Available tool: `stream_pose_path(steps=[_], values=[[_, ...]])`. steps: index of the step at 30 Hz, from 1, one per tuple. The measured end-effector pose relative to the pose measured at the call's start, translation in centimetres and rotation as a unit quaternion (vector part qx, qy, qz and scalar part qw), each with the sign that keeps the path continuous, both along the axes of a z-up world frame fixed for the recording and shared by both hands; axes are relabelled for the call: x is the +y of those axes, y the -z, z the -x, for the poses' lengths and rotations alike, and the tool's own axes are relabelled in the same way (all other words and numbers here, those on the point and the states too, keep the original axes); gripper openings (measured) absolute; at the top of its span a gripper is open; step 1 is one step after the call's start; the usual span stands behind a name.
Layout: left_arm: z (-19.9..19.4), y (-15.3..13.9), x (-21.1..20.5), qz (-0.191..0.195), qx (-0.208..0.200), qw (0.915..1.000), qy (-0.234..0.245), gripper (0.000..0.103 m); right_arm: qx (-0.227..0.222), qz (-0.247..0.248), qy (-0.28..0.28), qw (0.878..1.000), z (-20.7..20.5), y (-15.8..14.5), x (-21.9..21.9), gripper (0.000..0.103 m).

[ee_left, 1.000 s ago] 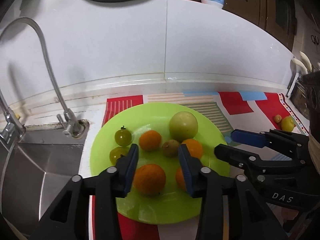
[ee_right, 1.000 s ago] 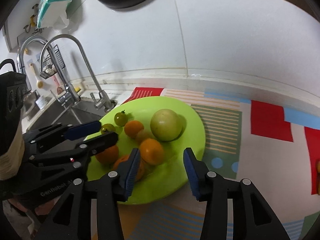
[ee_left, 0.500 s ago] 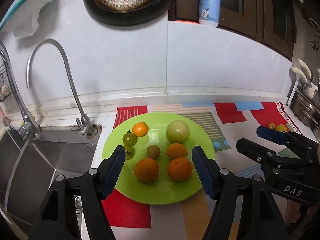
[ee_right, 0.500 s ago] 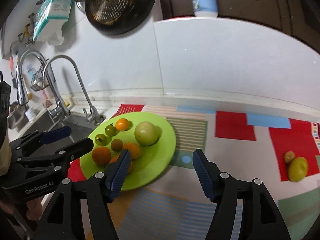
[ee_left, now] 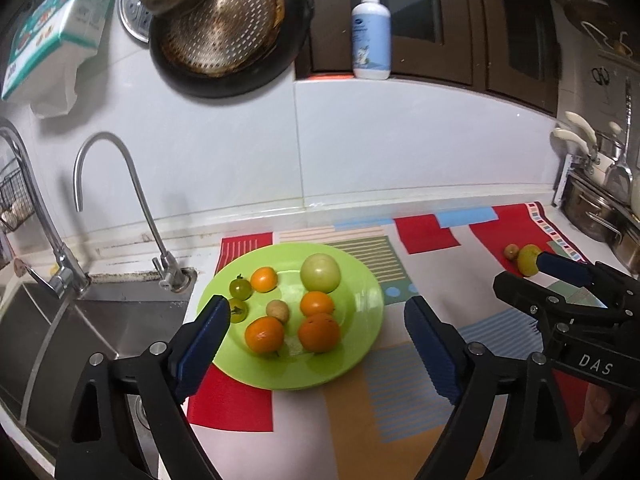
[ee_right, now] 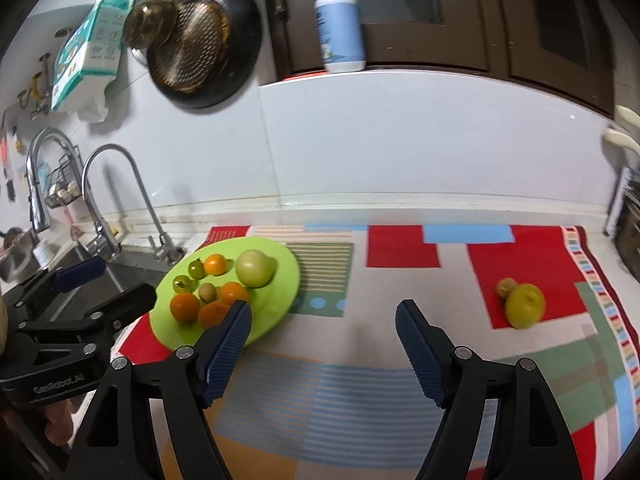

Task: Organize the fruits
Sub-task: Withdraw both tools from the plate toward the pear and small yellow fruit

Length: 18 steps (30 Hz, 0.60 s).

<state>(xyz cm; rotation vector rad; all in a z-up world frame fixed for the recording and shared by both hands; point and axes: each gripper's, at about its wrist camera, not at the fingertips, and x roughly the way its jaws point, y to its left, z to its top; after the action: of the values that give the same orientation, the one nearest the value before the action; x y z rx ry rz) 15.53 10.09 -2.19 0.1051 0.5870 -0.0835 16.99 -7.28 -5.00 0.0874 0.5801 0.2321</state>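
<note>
- The left gripper (ee_left: 316,320) is empty. Its jaws are opening, already wide, and nothing lies between the blue pads; the plate shows through the gap only because it sits beyond and below them.
- The right gripper (ee_right: 323,324) is empty too. Its jaws are opening at a middling spread, over a bare stretch of the patterned mat (ee_right: 400,248).
- Straight ahead of the left gripper lies the green plate (ee_left: 360,344). It carries two large oranges (ee_left: 265,334) nearest the pads, a small brown fruit and two smaller oranges behind them, two green tomatoes on the sink side, and a pale green fruit (ee_left: 321,273) farthest off.
- From the right gripper the plate lies ahead and to the left, its near rim just past the left pad.
- The yellow-green fruit (ee_right: 525,306) is still off the plate, ahead and to the right of the right gripper, well apart from the plate. A small brown fruit (ee_right: 505,287) touches it on its far-left side.
- Both stray fruits are roundish, with no long axis to line the jaws up with.
- The right gripper is plainly the nearer one; in the left wrist view its tip already reaches close to the yellow-green fruit (ee_left: 527,259).
- Likely next: swing the right gripper rightward over the pair and take one without knocking the other away.
</note>
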Motion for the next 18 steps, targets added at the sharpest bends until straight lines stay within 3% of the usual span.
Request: stream_pose_path(steps=[18], values=[[1.6,-1.3,-5.7,0.012,-0.02,0.9991,0.036,0.094,-0.021,0.012,0.055,0.998,3.8,-1.4,-6.1,0.077]])
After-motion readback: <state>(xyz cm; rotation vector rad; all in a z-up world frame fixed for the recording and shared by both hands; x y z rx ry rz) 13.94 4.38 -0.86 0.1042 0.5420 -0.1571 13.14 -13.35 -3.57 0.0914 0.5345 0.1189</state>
